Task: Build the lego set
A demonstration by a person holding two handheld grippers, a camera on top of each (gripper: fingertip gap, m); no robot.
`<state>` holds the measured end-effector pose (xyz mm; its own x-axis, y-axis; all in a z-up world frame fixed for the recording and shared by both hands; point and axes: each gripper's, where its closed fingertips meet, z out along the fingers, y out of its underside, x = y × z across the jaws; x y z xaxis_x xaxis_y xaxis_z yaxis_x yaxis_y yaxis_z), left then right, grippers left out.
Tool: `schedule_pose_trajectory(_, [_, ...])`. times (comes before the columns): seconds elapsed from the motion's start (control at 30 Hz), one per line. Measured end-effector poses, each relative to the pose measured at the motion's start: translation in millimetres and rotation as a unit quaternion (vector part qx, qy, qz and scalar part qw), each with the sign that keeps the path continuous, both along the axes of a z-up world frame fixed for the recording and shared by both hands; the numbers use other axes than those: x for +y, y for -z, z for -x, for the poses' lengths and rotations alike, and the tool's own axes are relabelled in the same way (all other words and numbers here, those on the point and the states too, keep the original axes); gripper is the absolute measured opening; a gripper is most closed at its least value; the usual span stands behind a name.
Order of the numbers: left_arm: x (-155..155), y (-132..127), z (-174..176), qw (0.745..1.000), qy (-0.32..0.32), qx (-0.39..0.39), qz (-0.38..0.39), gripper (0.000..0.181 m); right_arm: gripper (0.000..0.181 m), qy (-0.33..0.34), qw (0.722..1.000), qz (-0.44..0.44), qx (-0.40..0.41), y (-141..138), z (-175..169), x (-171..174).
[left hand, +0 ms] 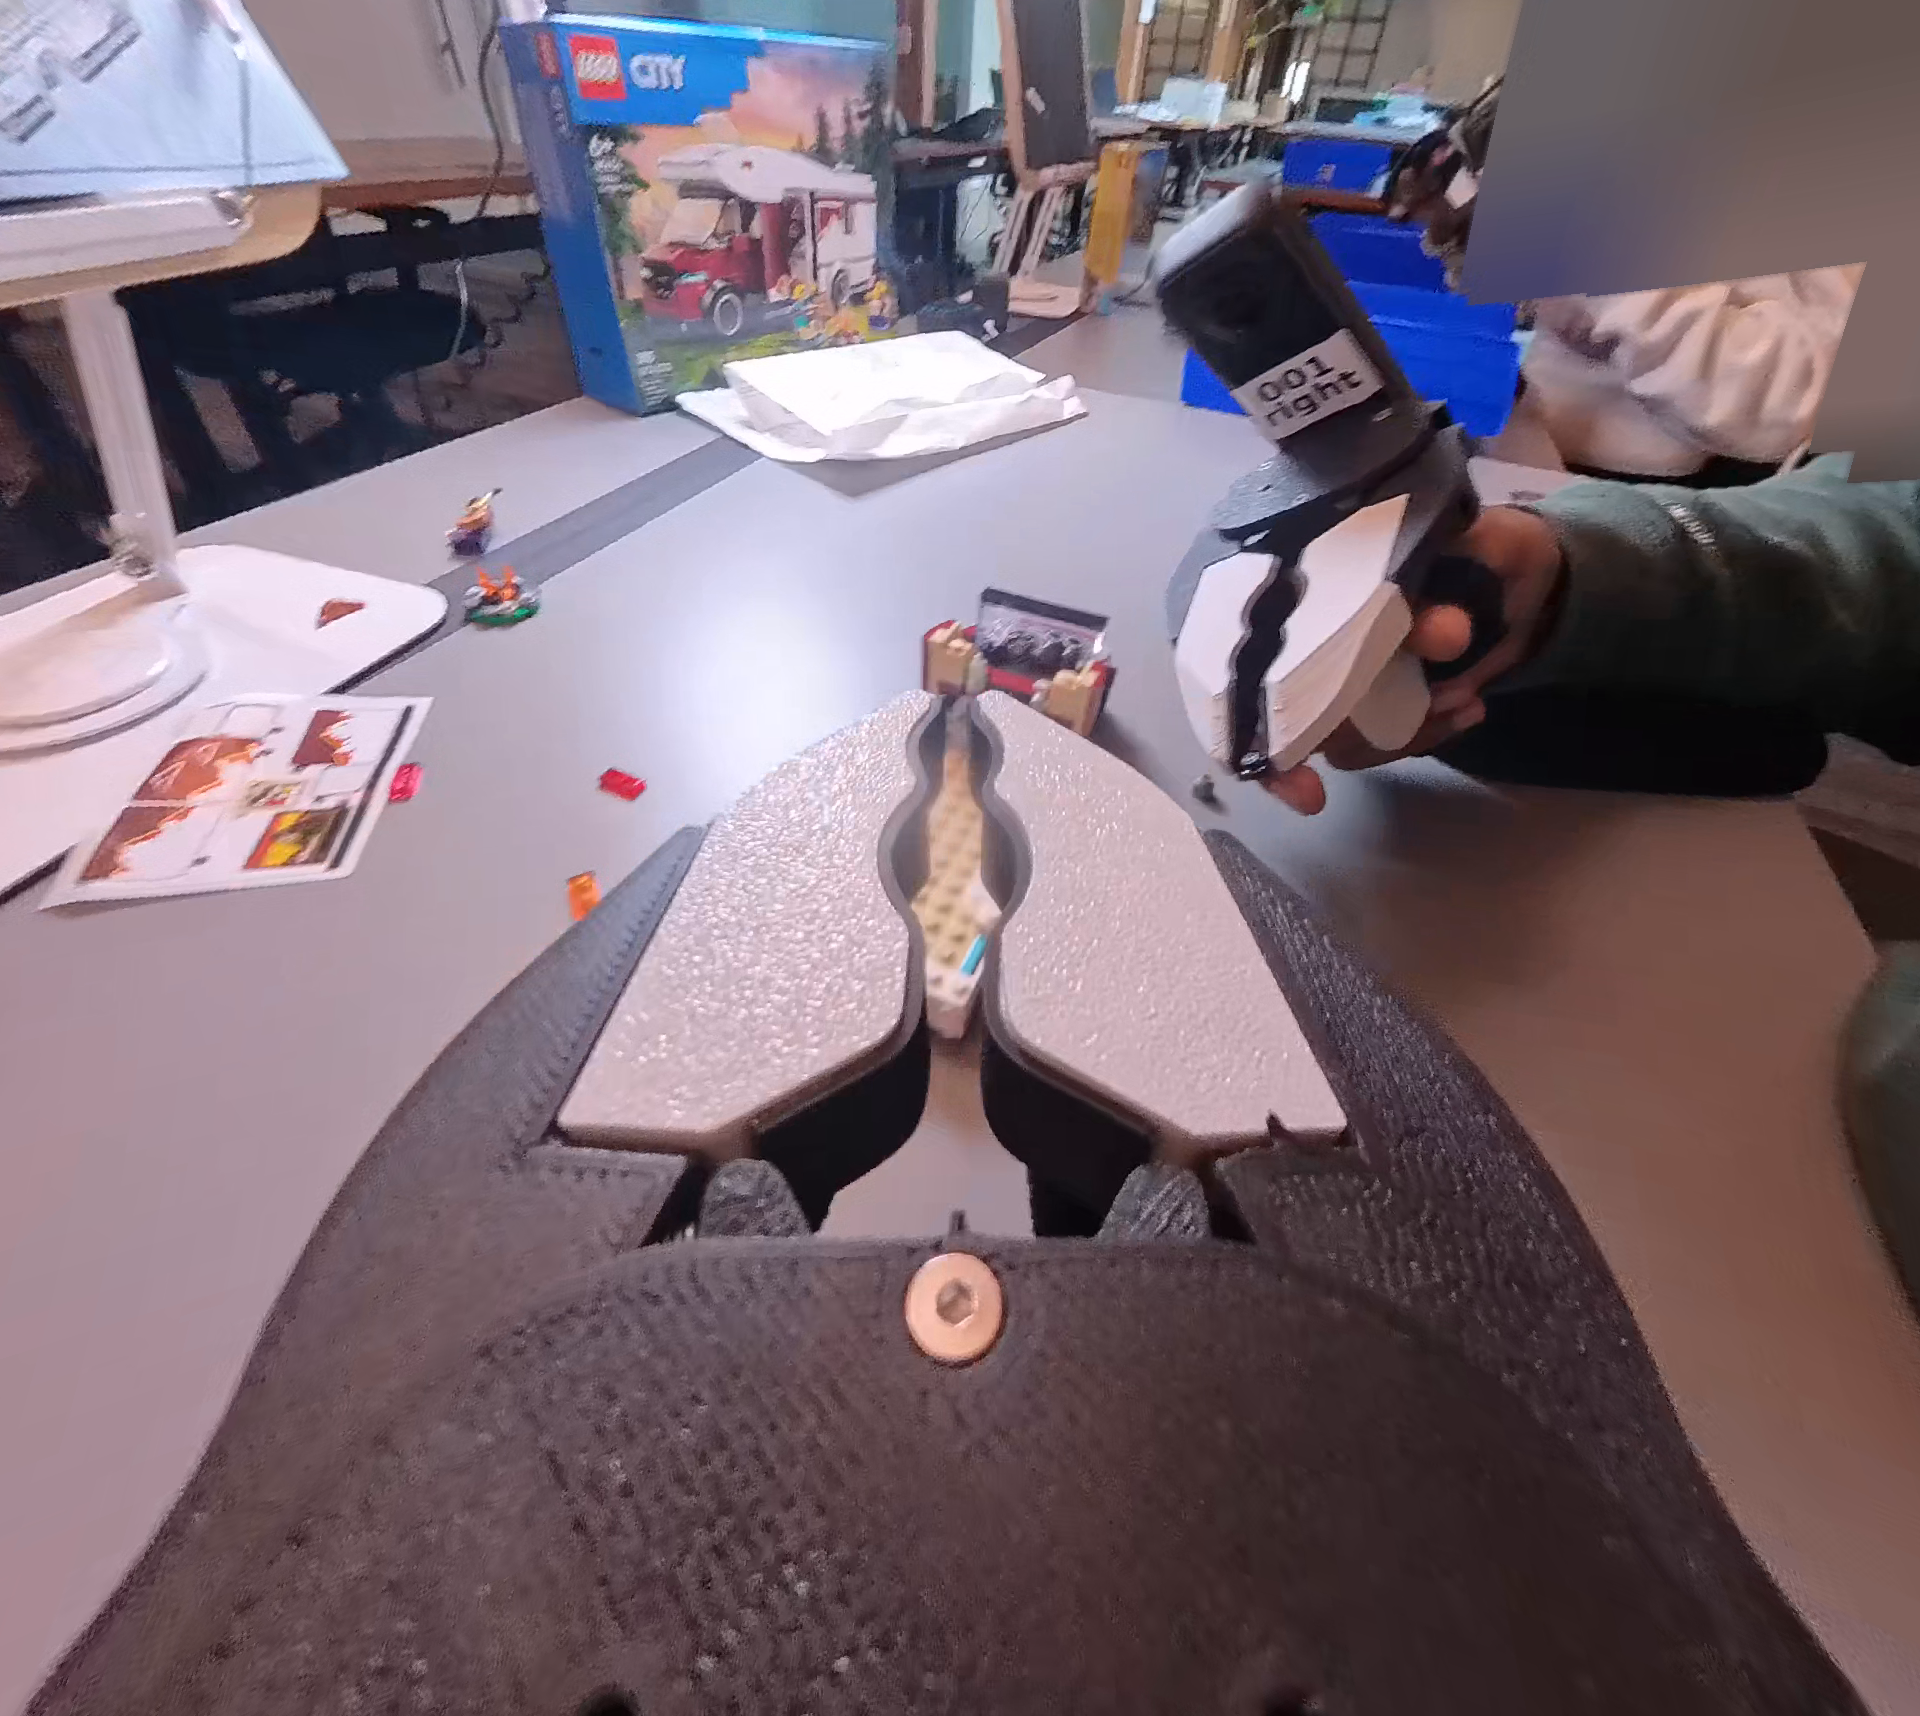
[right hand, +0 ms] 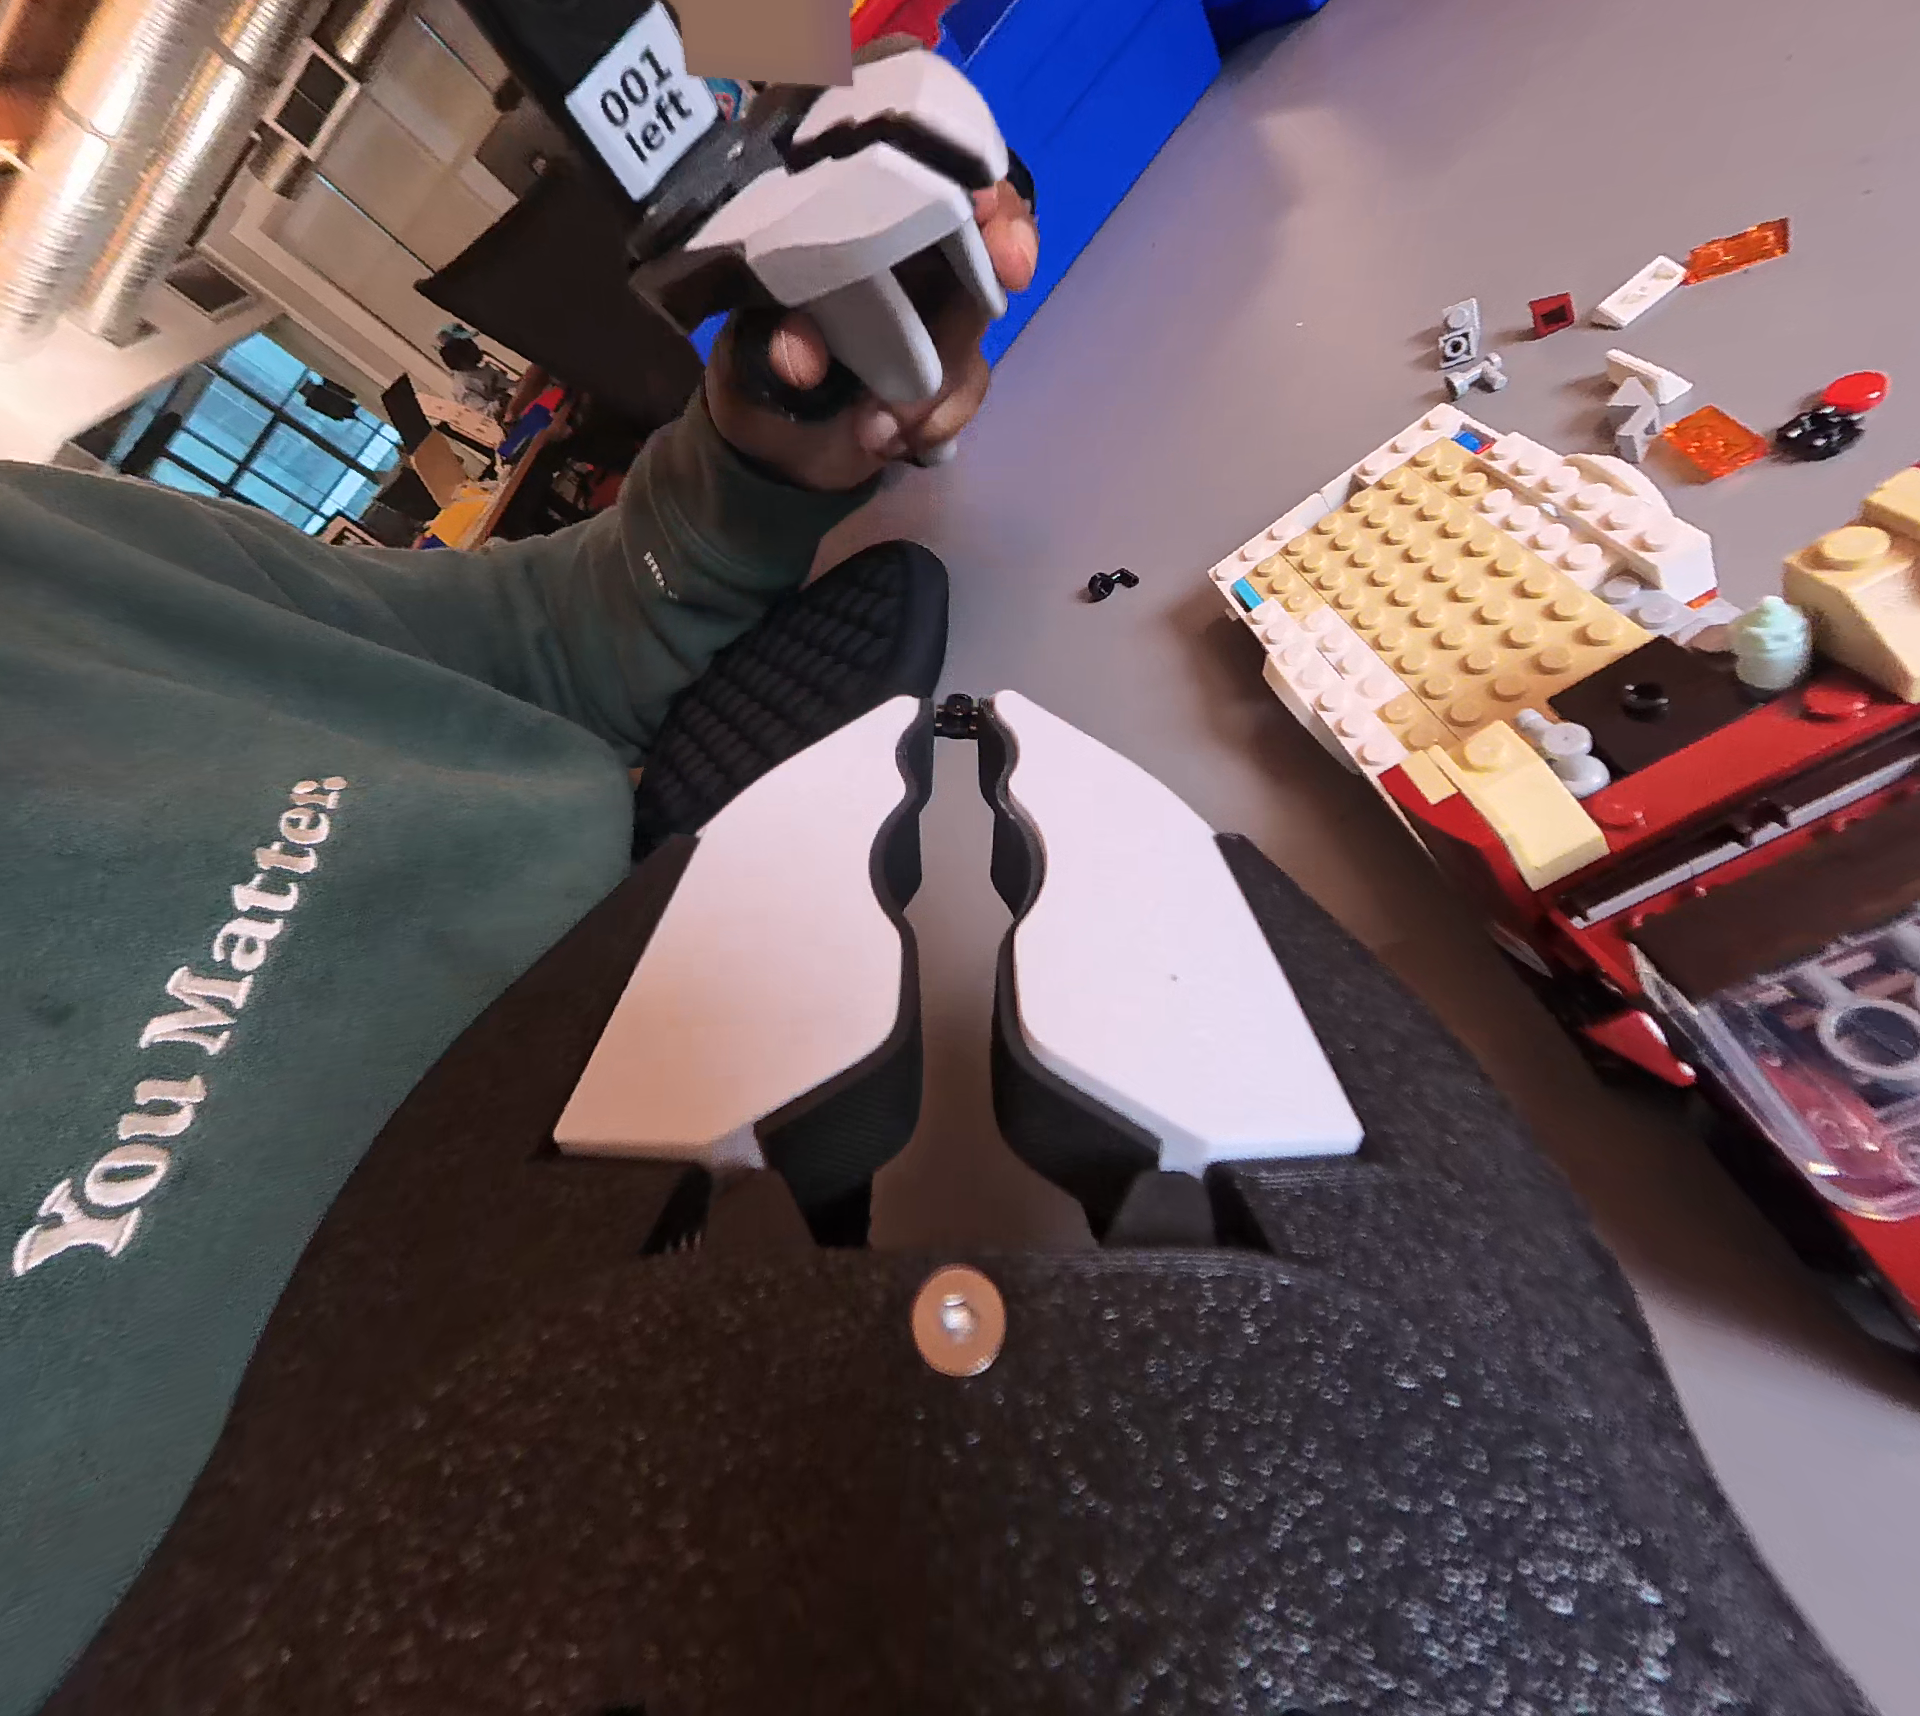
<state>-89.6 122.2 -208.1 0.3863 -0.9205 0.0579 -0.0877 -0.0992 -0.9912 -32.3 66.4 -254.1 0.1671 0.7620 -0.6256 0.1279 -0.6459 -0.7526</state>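
the right hand-held gripper [right hand: 961,716] barely pinches a tiny black piece [right hand: 957,717] at its tips, so it could slip onto the desk [right hand: 1351,160], while the left hand-held gripper [left hand: 958,710], closed on the camper build [left hand: 961,877], could crack it.

An open workshop-style office is indicated by exposed ducting [right hand: 135,108], blue storage bins [right hand: 1081,35] and distant desks [left hand: 1174,128].

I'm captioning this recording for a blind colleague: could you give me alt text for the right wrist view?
The right hand-held gripper pinches a tiny black piece at its fingertips above a grey table. To its right sits a partly built red, tan and white lego camper with loose small parts beyond it. The left hand-held gripper is raised behind, in a green-sleeved hand.
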Motion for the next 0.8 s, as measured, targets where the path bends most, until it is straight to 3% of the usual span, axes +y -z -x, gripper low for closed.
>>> schedule_pose_trajectory(0.2, [23.3,32.8,41.3,0.990,-0.024,0.122,0.062,0.011,0.008,0.014,0.999,-0.022,-0.024,5.5,-2.3,4.6])
schedule_pose_trajectory(0.43, [-16.5,98.2,51.3,0.941,0.071,0.298,0.142,0.018,0.008,0.021,0.997,-0.043,-0.055,13.2,-2.4,6.3])
schedule_pose_trajectory(0.6, [-34.5,115.7,45.0,0.920,0.107,0.351,0.138,0.017,0.008,0.021,0.996,-0.048,-0.065,16.2,-2.6,6.3])
schedule_pose_trajectory(0.8, [-34.0,122.1,36.5,0.916,0.104,0.371,0.110,0.012,0.008,0.020,0.996,-0.053,-0.075,18.9,-2.7,6.2])
